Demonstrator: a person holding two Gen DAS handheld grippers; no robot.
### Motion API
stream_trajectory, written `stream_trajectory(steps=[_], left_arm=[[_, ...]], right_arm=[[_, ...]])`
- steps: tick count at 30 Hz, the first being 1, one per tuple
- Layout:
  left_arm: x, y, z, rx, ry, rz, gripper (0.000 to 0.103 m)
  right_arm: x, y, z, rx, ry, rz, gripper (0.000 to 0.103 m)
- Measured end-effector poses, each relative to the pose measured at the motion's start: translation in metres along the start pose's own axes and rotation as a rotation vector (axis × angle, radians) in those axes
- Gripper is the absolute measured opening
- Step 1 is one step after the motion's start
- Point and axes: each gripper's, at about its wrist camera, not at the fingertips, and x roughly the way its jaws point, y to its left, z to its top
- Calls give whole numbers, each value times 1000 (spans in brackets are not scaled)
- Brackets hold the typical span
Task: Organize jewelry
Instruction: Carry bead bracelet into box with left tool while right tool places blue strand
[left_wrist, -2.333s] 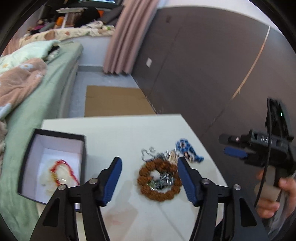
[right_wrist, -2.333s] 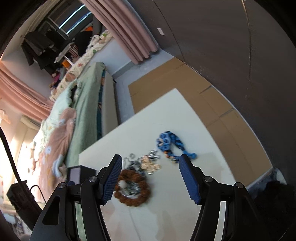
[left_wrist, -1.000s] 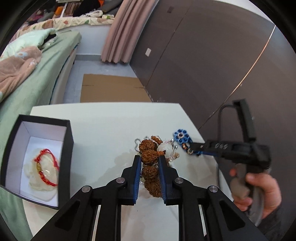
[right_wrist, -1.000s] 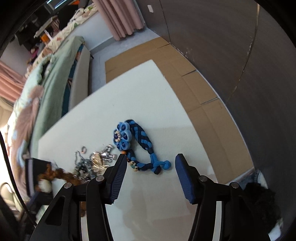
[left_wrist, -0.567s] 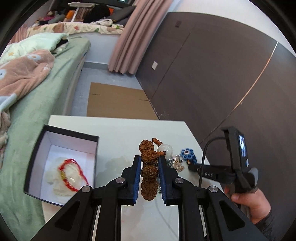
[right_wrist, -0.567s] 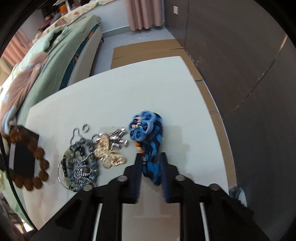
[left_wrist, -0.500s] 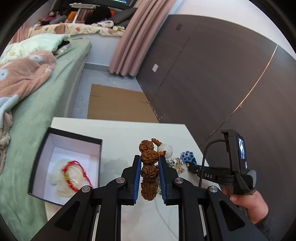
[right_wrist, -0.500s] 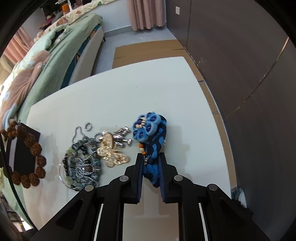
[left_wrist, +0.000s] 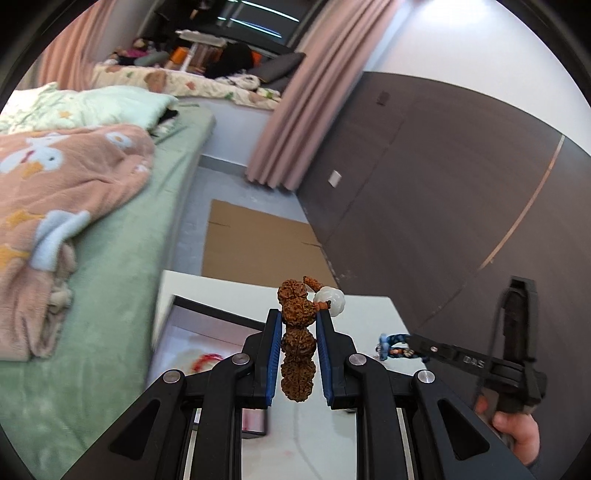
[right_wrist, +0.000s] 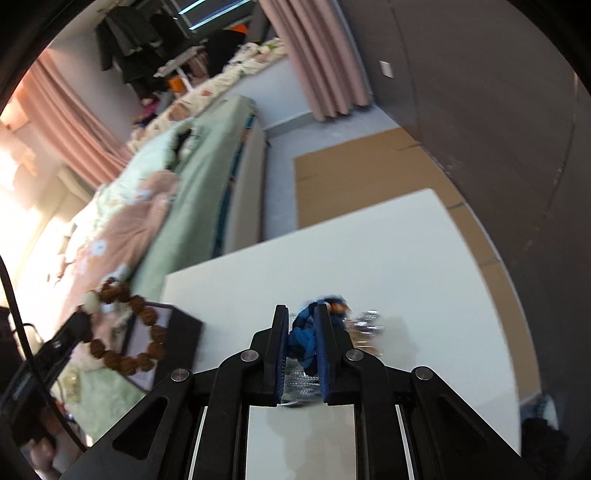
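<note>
Left claw clamps the brown bead bracelet above the desk

The left claw (left_wrist: 297, 354) has its blue pads closed on the brown bead bracelet (left_wrist: 297, 347), whose white bead (left_wrist: 330, 297) sticks out past the tips; below and left sits the open black box (left_wrist: 207, 314) on the white desk (left_wrist: 369, 317), a blurred red item (left_wrist: 205, 360) inside it; at right a hand (left_wrist: 517, 434) holds the right claw (left_wrist: 410, 341), closed on a blue braided piece (left_wrist: 393, 345); a green bed (left_wrist: 122, 266) lies left.

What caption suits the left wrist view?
Left gripper lifts bead bracelet toward box.
</note>
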Motion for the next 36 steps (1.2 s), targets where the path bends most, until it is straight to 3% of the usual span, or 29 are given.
stream_trajectory(steps=[4,9,13,14,21,26,27,28,30,36], left_arm=[[-5,18,5,-35,-10,43,19],[-8,33,8,-94,7,9,26],[-12,43,7,-139,4,33,69],[-14,45,7,-149,-5,36,71],[-20,56,8,-186,-16,52,71],[-24,64,10,-215,-28,66,71],[-24,66,10,-222,-29,67,71],[-24,67,10,-225,-29,67,71],[-26,69,10,-230,-27,71,71],[-23,67,10,-236,-18,59,71]], right_arm=[[1,22,-4,-18,-11,53,15],[8,44,-10,-31,-6,107,15],[14,59,-14,-24,1,169,15],[16,62,-13,-24,0,181,15],[24,94,-17,-26,-15,324,15],[27,127,-19,-26,-24,476,17],[27,134,-20,-36,-28,484,28],[29,139,-21,-51,-24,484,54],[32,144,-23,-71,-24,430,80],[30,110,-21,-2,-10,315,80]])
